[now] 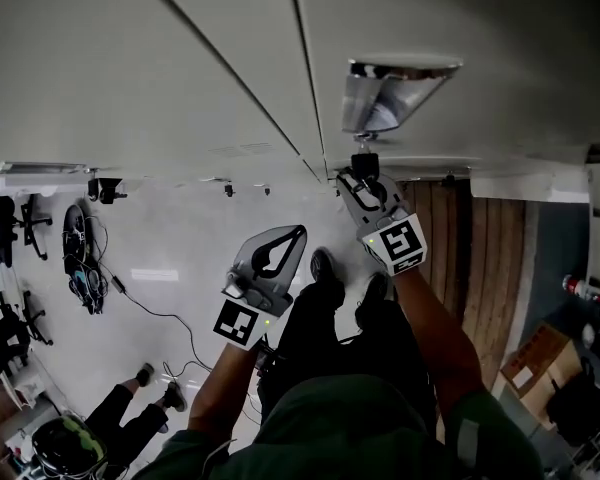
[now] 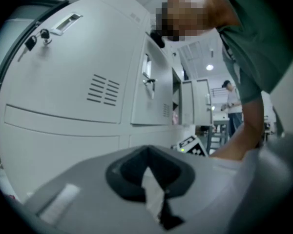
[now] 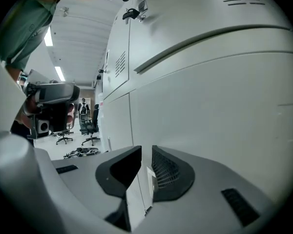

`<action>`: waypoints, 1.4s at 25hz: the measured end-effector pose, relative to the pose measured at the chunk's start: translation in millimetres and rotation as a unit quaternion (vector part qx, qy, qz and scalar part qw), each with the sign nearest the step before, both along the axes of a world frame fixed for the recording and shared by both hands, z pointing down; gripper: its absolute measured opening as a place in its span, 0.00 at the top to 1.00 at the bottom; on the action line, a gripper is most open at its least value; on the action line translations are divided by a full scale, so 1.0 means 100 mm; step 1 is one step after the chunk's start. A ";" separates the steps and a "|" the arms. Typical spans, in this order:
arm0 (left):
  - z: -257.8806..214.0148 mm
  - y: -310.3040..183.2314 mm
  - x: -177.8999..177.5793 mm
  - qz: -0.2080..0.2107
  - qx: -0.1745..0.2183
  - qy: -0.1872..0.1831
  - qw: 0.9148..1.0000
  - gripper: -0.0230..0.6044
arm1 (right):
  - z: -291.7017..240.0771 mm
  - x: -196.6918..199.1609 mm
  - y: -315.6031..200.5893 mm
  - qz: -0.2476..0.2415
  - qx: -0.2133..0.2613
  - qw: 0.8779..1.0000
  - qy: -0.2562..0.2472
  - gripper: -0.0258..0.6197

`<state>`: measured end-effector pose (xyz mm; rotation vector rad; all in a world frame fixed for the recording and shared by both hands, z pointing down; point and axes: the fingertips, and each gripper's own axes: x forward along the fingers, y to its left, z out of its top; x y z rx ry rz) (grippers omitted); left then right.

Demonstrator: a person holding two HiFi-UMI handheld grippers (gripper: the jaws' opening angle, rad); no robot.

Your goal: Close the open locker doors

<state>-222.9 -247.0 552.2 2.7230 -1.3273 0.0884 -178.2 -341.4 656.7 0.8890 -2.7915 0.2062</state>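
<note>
Looking steeply down in my head view, I see the front of a bank of grey lockers point(image 1: 160, 78). One open locker door point(image 1: 398, 96) juts out of it toward me, just above my right gripper point(image 3: 145, 164). I can't tell whether the tips touch that door. In the right gripper view the jaws stand a narrow slit apart. Only the pale locker face shows through the slit, and I see nothing pinched there. My left gripper point(image 2: 147, 151) sits nearer my body and to the left, over the pale floor point(image 1: 180, 258) and not touching the lockers. Its pads are pressed together at the tips with nothing between them. In the left gripper view the open door stands ajar just past a closed door point(image 2: 63, 72), which has vent slots point(image 2: 103, 89) and a key point(image 2: 36, 39) hanging in its lock. A second open door point(image 2: 199, 99) shows farther along the row. The right gripper's marker cube point(image 2: 191, 145) sits below the two open doors, and a person point(image 2: 230, 99) stands in the distance. The right gripper view looks the other way along the row, toward office chairs point(image 3: 90, 126) on the floor.
</note>
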 end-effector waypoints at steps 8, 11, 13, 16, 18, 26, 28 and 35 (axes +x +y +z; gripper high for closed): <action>-0.40 -0.09 0.24 0.028 0.010 0.011 0.999 0.96 | -0.07 -0.25 -0.04 -0.028 -0.020 0.999 0.017 0.91; -0.59 -0.08 0.43 0.038 0.015 0.011 0.999 0.96 | -0.14 -0.16 -0.01 -0.028 -0.029 0.999 0.018 0.91; -0.71 -0.07 0.54 0.044 0.019 0.011 0.999 0.96 | -0.18 -0.07 0.01 -0.026 -0.032 0.999 0.017 0.91; -0.83 -0.10 0.65 0.053 0.017 0.011 0.998 0.96 | -0.26 0.08 0.00 -0.021 -0.040 0.999 0.016 0.91; -0.92 -0.13 0.73 0.060 0.016 0.011 0.998 0.96 | -0.34 0.23 0.02 -0.015 -0.045 0.999 0.015 0.91; -1.51 -0.21 1.39 0.114 0.033 0.011 0.993 0.96 | -1.33 1.32 0.22 0.076 -0.029 0.996 -0.039 0.91; -1.64 -0.20 1.60 0.125 0.036 0.012 0.991 0.96 | -1.62 1.70 0.33 0.105 -0.021 0.993 -0.050 0.91; -1.97 -0.10 2.34 0.185 0.040 0.003 0.982 0.96 | -2.49 3.05 0.71 0.202 0.025 0.977 -0.066 0.91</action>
